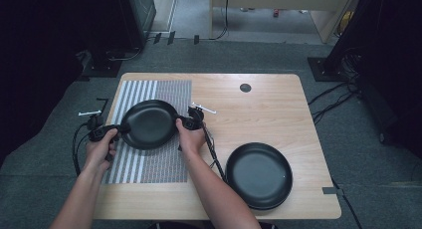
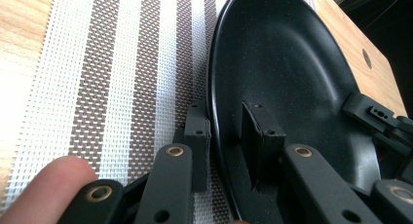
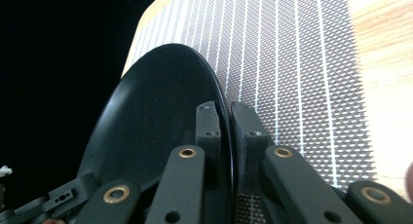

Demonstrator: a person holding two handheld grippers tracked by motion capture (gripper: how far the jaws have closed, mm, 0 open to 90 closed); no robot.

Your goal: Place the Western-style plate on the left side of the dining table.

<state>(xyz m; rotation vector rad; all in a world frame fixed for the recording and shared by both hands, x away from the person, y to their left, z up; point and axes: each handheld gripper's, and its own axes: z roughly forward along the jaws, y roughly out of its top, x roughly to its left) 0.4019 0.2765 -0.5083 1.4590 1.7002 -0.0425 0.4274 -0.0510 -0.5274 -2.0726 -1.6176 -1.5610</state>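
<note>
Wooden desk (image 1: 259,114), striped mat (image 1: 159,164) at 9 o'clock. Left claw (image 1: 119,131) and right claw (image 1: 179,123) clamp plate (image 1: 149,124) rims; placement on mat pending. 2nd plate (image 1: 259,175) waits at 5 o'clock.

I have one plate (image 1: 148,124) over the placemat (image 1: 149,164), which lies on the left half of the table (image 1: 259,104). My left gripper (image 1: 118,132) sits at the plate's left rim, my right gripper (image 1: 179,122) at its right rim, one jaw inside and one outside each. A second plate (image 1: 259,175) lies on the table near the front right, well apart from the placemat
</note>
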